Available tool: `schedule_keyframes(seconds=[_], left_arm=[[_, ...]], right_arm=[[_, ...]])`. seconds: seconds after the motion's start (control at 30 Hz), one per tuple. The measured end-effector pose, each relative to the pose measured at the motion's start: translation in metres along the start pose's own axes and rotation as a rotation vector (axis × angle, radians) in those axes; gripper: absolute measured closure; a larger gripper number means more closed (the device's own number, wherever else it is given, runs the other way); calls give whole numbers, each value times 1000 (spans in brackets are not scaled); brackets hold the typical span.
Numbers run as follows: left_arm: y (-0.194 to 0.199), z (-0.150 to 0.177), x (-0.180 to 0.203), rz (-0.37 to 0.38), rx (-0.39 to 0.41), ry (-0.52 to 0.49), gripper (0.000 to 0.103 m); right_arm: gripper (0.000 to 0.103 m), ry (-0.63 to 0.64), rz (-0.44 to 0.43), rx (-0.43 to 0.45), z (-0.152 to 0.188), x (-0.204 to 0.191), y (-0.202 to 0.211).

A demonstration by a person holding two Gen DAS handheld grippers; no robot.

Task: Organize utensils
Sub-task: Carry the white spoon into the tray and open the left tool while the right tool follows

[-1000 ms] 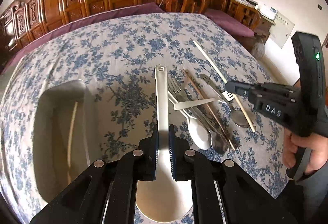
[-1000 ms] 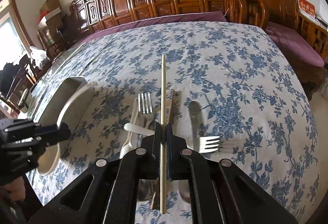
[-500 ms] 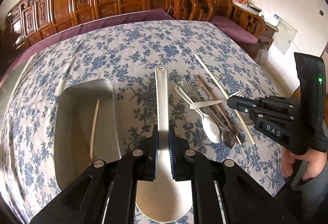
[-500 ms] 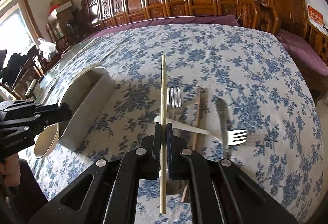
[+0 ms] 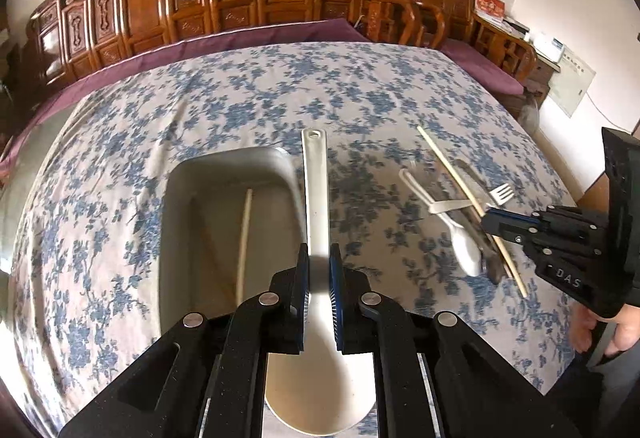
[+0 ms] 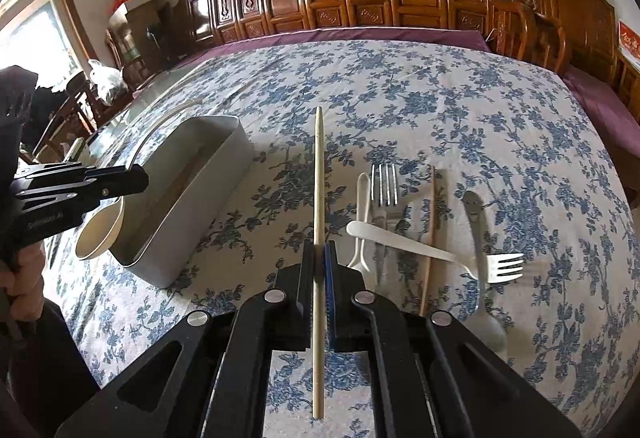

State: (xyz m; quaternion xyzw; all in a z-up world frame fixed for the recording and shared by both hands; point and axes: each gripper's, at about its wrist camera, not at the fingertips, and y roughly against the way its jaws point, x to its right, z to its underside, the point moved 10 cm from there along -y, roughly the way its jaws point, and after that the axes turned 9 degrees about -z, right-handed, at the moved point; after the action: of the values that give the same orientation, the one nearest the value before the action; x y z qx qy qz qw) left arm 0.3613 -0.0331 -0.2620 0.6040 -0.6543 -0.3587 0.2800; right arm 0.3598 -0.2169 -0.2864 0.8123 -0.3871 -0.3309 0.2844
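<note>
Wooden chopsticks [image 6: 318,222]: seemingly three; two forks [image 6: 502,266].

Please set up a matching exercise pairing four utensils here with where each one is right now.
Things:
1. rice paddle
2. pale chopstick
3. bin chopstick
4. white fork

Places:
A. lying across other cutlery on the cloth
B. clamped in the left gripper
C. inside the bin
D. clamped in the right gripper

Pairs: 1-B, 2-D, 3-C, 4-A
</note>
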Motion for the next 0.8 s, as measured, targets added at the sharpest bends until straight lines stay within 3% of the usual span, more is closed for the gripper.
schedule_keyframes(seconds=[0.23, 0.8], left_arm=[[-17, 5, -24, -3, -12, 24, 95], [-45, 21, -61, -12, -48, 84, 95]], right_arm=[[97, 57, 12, -30, -10, -23, -19], [97, 85, -59, -14, -46, -89, -47]])
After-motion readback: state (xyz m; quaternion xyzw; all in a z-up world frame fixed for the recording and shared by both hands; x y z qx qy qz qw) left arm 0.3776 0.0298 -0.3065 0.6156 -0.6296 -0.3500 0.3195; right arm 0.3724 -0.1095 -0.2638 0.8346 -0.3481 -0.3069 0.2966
